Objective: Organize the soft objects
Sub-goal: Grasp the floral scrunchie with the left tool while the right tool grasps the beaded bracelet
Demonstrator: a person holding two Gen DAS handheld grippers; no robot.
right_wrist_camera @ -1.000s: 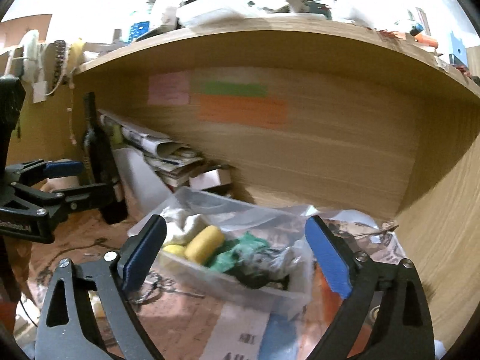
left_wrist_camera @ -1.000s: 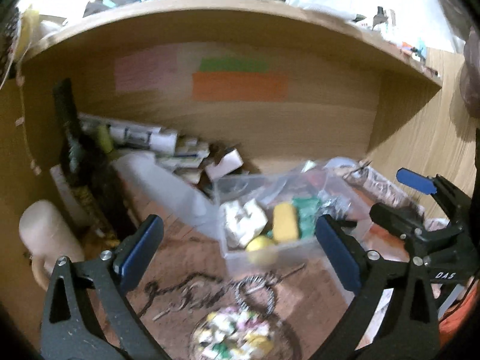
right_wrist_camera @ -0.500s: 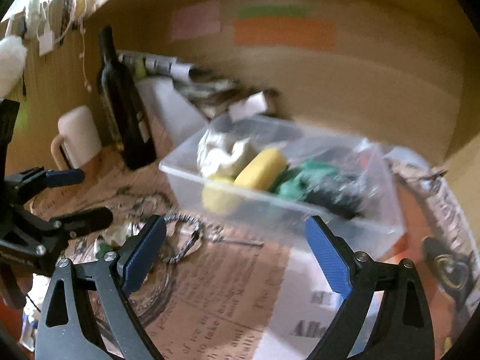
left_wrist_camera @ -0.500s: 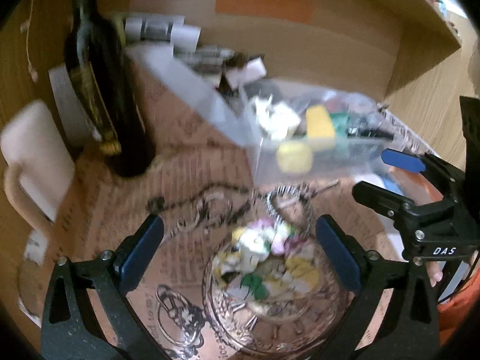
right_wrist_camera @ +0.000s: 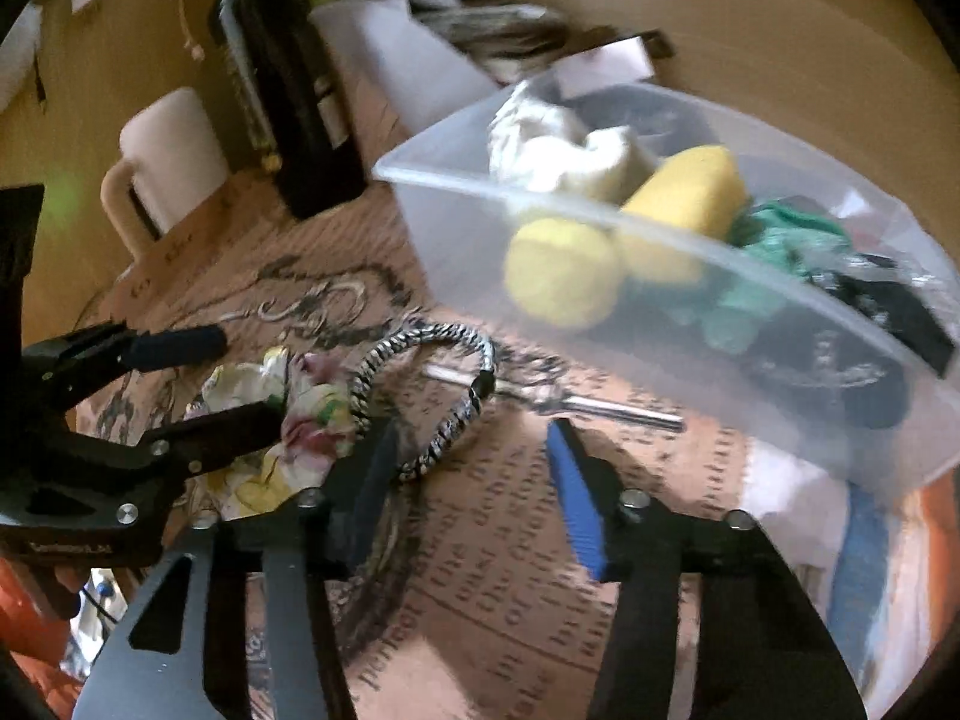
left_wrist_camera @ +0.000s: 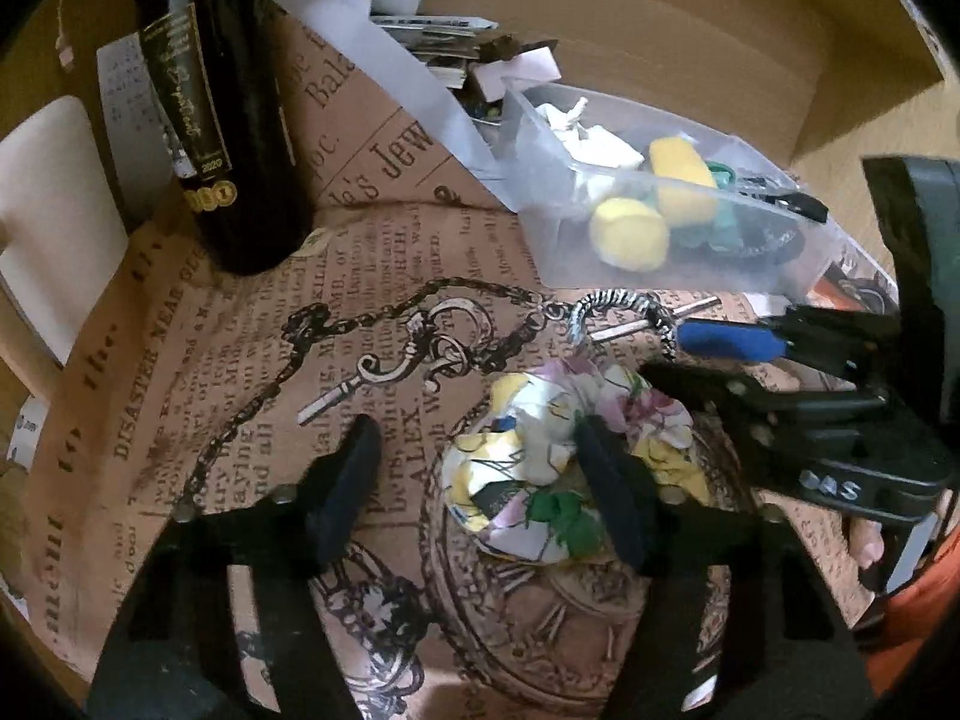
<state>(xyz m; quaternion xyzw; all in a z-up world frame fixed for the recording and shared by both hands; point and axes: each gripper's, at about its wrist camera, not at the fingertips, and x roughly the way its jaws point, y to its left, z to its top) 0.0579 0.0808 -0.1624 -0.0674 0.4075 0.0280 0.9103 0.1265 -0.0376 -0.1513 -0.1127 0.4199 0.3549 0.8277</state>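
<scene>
A crumpled floral cloth [left_wrist_camera: 540,450] lies on the printed paper. My left gripper [left_wrist_camera: 474,444] hangs over it with jaws closing; its right finger lies across the cloth and the left finger stands clear of it. In the right wrist view the left gripper [right_wrist_camera: 249,375] and floral cloth [right_wrist_camera: 312,414] show at the left. My right gripper [right_wrist_camera: 471,468] is also closing, with a braided bracelet [right_wrist_camera: 426,402] just ahead of its left finger and only paper between the pads. A clear plastic bin [left_wrist_camera: 552,252] holds yellow sponges [left_wrist_camera: 630,234], white cloth and green fabric.
A dark wine bottle [left_wrist_camera: 228,120] and a cream mug [left_wrist_camera: 54,210] stand at the left. Rolled papers [left_wrist_camera: 420,30] lie against the wooden back wall. A metal rod [right_wrist_camera: 600,408] lies by the bin [right_wrist_camera: 444,132]. The right gripper [left_wrist_camera: 702,360] reaches in beside the cloth.
Both grippers have dropped toward the table and tilted downward. Their jaws have narrowed. The left one now sits over the floral cloth, the right one by the bracelet.
</scene>
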